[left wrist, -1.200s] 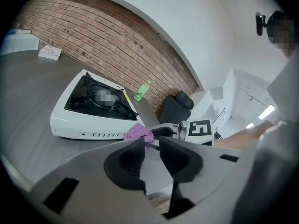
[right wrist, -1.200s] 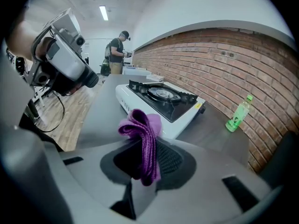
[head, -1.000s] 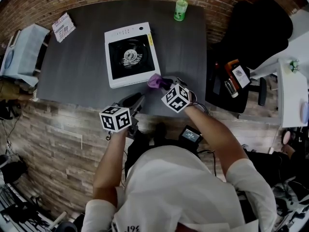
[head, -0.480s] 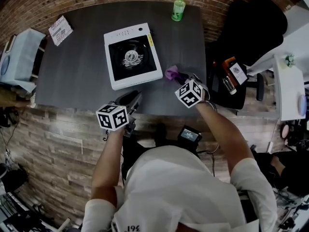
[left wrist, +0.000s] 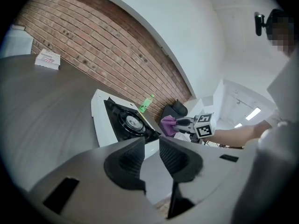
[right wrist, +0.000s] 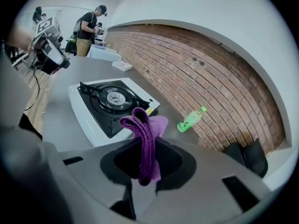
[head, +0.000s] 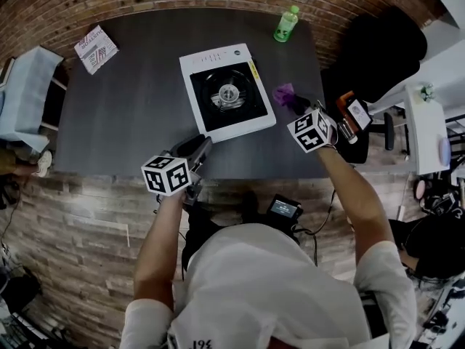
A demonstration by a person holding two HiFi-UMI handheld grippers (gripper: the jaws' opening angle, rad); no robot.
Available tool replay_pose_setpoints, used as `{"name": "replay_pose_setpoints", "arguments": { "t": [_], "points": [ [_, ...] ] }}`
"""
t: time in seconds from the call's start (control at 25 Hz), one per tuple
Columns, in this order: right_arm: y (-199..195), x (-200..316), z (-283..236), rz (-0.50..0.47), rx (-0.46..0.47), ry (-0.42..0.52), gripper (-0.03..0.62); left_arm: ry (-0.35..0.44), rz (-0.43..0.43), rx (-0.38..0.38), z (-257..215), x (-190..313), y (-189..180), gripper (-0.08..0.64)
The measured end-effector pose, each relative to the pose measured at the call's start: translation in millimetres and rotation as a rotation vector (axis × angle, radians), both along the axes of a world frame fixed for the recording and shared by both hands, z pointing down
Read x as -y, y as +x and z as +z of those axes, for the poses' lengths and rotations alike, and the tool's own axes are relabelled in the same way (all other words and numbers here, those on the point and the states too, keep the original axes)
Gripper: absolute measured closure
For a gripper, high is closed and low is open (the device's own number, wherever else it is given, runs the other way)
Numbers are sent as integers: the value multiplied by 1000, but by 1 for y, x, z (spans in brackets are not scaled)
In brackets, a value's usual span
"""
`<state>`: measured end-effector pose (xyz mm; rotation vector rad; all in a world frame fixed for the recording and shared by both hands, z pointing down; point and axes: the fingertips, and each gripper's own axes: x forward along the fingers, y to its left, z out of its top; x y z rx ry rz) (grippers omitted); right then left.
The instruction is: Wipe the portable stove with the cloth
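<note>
The portable stove [head: 227, 97] is white with a black burner top and sits on the dark table [head: 123, 107]. My right gripper [head: 294, 103] hovers just right of the stove, shut on a purple cloth [head: 282, 92] that sticks out past its jaws. The right gripper view shows the cloth [right wrist: 145, 134] pinched between the pads, with the stove [right wrist: 110, 101] ahead and to the left. My left gripper [head: 196, 148] hangs at the table's near edge, below the stove, jaws close together with nothing between them. The left gripper view shows the stove [left wrist: 126, 122] and the cloth [left wrist: 168, 124].
A green bottle [head: 286, 24] stands at the table's far right corner by the brick wall. A small printed packet [head: 96, 48] lies at the far left. A black chair [head: 381, 46] is to the right of the table. People stand in the background [right wrist: 88, 24].
My right gripper has carried the cloth from the stove's near right corner out to the stove's right side. The left gripper has stayed at the table's near edge.
</note>
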<state>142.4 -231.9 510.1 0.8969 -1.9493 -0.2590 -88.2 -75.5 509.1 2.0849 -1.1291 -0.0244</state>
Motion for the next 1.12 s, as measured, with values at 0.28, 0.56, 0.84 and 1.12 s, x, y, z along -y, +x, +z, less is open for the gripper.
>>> {"name": "replay_pose_setpoints", "arguments": {
  "t": [0.28,0.56,0.84,1.12],
  "points": [
    [-100,3,-29,-50,-48,22,505,30,22,-79,-2,17,-71,456],
    [-184,10,-35,-99,-107,22,505,39,11,-173,4,24,-118,456],
    [-285,27,-38,-235,-122,28,503,64,6,-246,4,37,-139,456],
    [-375,54,-6,-379,-189,-8,503,66,-51,-287,10,48,-167,456]
  ]
}}
